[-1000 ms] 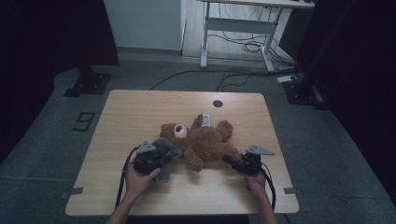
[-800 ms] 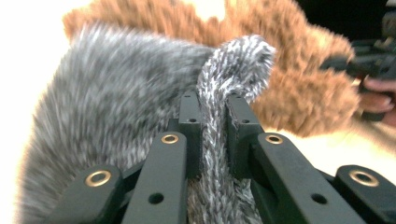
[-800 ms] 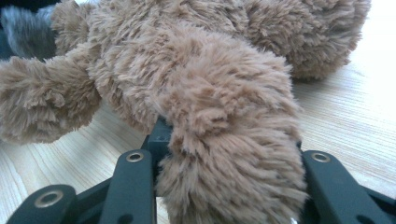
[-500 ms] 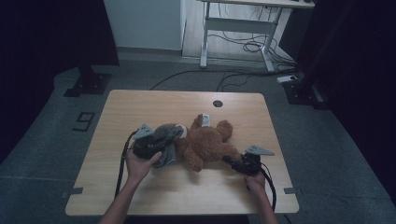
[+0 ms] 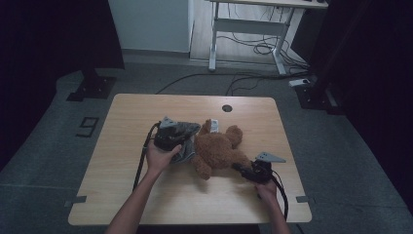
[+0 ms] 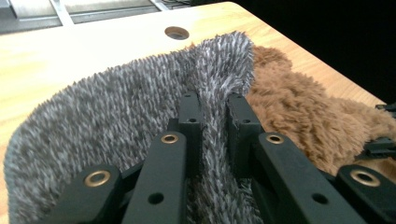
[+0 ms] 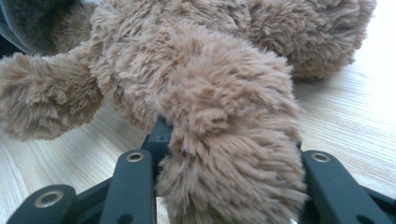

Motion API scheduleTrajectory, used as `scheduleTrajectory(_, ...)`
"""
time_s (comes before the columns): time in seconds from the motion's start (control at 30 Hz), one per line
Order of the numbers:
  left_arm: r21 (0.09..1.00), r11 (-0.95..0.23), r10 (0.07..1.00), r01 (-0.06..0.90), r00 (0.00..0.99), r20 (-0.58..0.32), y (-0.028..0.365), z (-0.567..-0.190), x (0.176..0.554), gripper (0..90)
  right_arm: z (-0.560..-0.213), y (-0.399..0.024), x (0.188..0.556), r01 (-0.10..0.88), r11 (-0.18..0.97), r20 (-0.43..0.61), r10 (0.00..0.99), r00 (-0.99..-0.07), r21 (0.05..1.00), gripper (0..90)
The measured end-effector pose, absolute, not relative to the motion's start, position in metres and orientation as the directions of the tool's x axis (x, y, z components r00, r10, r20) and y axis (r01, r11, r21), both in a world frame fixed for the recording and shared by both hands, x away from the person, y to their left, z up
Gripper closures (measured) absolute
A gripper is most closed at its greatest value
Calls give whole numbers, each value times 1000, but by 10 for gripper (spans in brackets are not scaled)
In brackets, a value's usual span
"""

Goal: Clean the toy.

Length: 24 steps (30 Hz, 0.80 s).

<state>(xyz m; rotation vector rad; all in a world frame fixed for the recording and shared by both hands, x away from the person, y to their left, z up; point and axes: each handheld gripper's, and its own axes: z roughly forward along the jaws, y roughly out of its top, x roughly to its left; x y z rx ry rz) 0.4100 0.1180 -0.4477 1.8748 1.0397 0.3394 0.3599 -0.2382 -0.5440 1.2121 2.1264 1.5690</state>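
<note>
Brown plush teddy bear [image 5: 221, 151] lies on its back near the middle of the pale wooden bench [image 5: 126, 195], head end toward the person's left, legs spread toward the right and near edge. White label [image 5: 213, 126] shows at the bear's far side.

Left gripper [image 5: 187, 141]: held in the person's left hand [image 5: 158, 158], lifted over the bear's head end. Jaws nearly closed, pinching a fold of grey fuzzy cloth [image 6: 116, 112]. In the left gripper view the cloth rises between the two black jaws and curves away in a broad sheet to the left; the brown bear [image 6: 303, 116] sits just beyond it, touching or close under its edge. In the high view the grey cloth [image 5: 187, 152] hangs below the gripper and covers the bear's head; how much of the head is inside it cannot be told.

Right gripper [image 5: 239, 168]: in the person's right hand [image 5: 267, 187], low at the bench surface, pointing at the bear from its right. Jaws closed on one of the bear's legs [image 7: 229, 154]; in the right gripper view the thick fur fills the gap between the jaws and bulges over them. Another limb [image 7: 44, 95] lies flat on the wood to the left of the gripped one in that view.

Round hole [image 5: 227, 108] in the bench lies beyond the bear, near the far edge. Cables trail from both grippers toward the person. White desk frame [image 5: 248, 29] stands on the floor beyond the bench.
</note>
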Motion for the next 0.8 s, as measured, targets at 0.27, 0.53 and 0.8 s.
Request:
scheduleTrajectory(0.27, 808, -234, 834, 540, 539, -119, 137, -449, 412, 785, -545, -239, 360, 492, 92, 280, 726, -628, 866, 559)
scheduleTrajectory(0.53, 800, -155, 850, 580, 490, -190, 165, -474, 408, 784, -547, -238, 361, 501, 99, 289, 715, -636, 860, 559)
scheduleTrajectory(0.8, 752, -139, 869, 644, 444, -220, 182, -505, 402, 786, -548, -237, 361, 508, 98, 295, 715, -634, 855, 559)
